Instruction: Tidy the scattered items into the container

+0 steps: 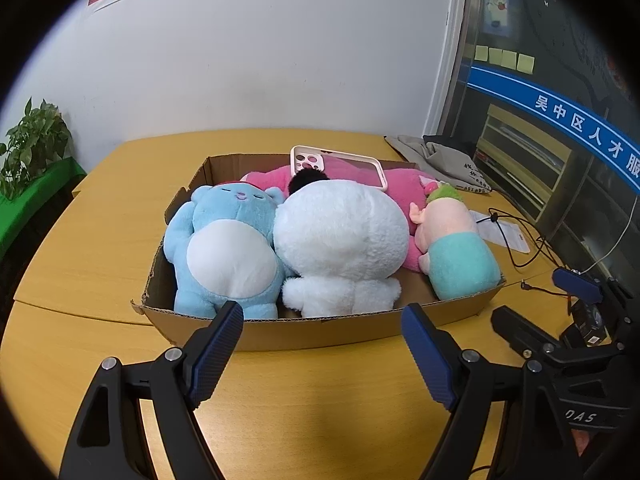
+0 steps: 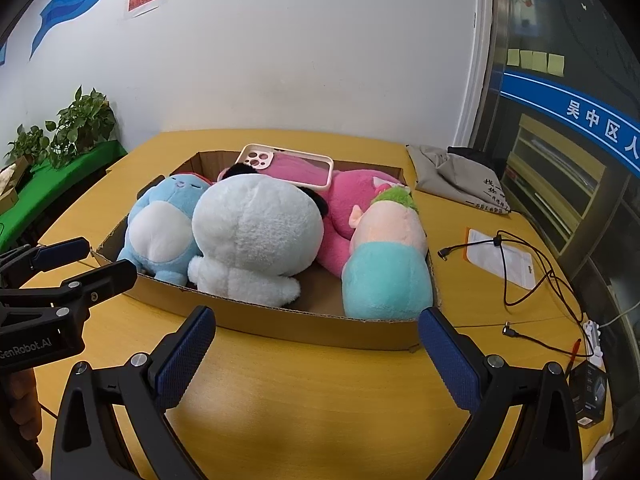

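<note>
Lying in one cardboard box (image 1: 280, 332) mid-desk: four plush toys (image 1: 340, 240), one phone case (image 1: 340, 168). Both grippers, left gripper (image 1: 324, 352) and right gripper (image 2: 318, 356), hovering near front edge, fingers wide, holding nothing.

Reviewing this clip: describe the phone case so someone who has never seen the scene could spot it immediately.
Start at the cardboard box in the middle of the yellow table, packed with plush toys. At the box's far side, the phone case lies across the top of the pink plush, just behind the white plush. It is the only flat, rigid item there: a pale-rimmed rectangle with camera cutouts at one end.
</note>
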Demonstrator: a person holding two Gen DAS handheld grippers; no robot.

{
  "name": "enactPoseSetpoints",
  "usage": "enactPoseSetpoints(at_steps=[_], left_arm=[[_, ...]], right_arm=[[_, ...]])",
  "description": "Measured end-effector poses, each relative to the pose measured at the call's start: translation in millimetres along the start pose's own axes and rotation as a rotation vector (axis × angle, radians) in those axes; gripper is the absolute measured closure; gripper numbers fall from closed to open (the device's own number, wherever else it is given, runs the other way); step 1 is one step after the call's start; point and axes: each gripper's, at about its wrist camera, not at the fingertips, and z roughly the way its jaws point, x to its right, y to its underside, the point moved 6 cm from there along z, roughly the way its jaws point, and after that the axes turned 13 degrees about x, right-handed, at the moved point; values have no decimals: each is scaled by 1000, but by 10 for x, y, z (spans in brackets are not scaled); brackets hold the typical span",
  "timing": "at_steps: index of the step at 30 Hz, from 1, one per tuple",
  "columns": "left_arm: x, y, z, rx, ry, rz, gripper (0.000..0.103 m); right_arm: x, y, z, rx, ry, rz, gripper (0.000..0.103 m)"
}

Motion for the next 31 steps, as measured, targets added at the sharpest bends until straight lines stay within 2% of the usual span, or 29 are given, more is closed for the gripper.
enactPoseSetpoints(at_steps=[3, 7, 11, 23, 28, 31], left_arm=[[12, 9, -3, -2, -14, 14, 22], [23, 22, -16, 7, -85, 66, 22], [35, 36, 1, -5, -62, 51, 22], [50, 82, 37, -18, -57, 44, 22], [44, 124, 23, -20, -116, 82, 22], [35, 146, 44, -33, -116, 84, 22]], right_arm=[[-21, 7, 8, -1, -3, -4, 0], [-41, 33, 21, -7, -5, -6, 0], [-32, 38, 33, -5, 0, 2, 0], [-15, 84, 45, -16, 4, 11, 0], [-18, 116, 54, -23, -1, 18, 0], [-29, 128, 50, -27, -6, 14, 0]])
